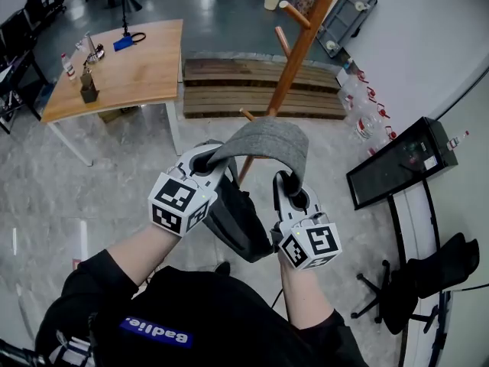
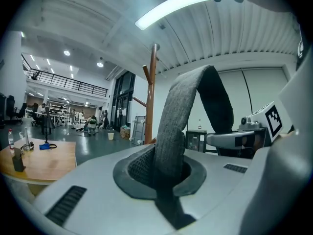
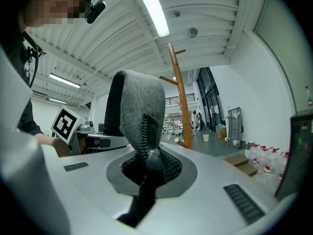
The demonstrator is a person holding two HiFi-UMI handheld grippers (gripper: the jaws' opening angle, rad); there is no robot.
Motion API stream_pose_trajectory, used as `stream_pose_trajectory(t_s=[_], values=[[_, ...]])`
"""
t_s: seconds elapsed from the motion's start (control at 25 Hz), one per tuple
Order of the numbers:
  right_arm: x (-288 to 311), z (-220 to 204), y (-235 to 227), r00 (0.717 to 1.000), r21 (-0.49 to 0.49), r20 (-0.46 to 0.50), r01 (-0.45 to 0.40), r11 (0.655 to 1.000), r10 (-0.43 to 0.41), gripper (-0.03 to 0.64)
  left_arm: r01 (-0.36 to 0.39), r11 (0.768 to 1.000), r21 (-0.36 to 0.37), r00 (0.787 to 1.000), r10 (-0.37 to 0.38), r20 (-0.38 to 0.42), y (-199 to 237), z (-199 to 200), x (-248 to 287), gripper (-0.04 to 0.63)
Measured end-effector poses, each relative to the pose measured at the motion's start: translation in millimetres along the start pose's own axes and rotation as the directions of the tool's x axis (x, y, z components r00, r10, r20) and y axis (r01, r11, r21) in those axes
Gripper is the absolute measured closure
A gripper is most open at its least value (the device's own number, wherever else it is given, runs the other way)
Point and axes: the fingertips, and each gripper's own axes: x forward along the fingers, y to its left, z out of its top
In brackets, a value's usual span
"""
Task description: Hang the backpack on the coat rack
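In the head view a grey padded backpack strap [image 1: 269, 145] arches between my two grippers, and the dark backpack body [image 1: 238, 222] hangs below them. My left gripper [image 1: 208, 164] is shut on one end of the strap [image 2: 172, 131]. The strap's other end [image 3: 142, 116] is pinched in my right gripper [image 1: 288, 183], which is also shut. The wooden coat rack [image 1: 299, 48] stands just beyond the strap, its pole and pegs rising toward the top of the view. It shows ahead in the left gripper view as a coat rack [image 2: 150, 94] and in the right gripper view as a coat rack [image 3: 179, 99].
A wooden table [image 1: 130, 67] with small items stands at the left. A low slatted bench [image 1: 260, 90] lies behind the rack's foot. A black monitor on a stand [image 1: 401, 167] and several bottles [image 1: 367, 113] are at the right by the white wall.
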Motion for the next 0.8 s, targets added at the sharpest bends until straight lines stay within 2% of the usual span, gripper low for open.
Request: stream_pose_trajectory(t_s=[0.2,0.48,0.8], values=[[30,5,-37,1.0,0.006,-0.01,-0.019,1.0,0.019,0.604,-0.039,0.999,-0.011,0.999,0.039,-0.014,19,4,42,0.561],[69,-11,-80,0.997,0.027,-0.075,0.023,0.999,-0.021,0.604,-0.035,0.999,-0.001,0.996,0.034,-0.08,46,-6,90,0.561],[111,-57,-123,0.981,0.077,-0.18,0.088,0.993,-0.073,0.606,-0.035,0.999,-0.011,0.982,0.033,-0.185,68,-49,141,0.561]])
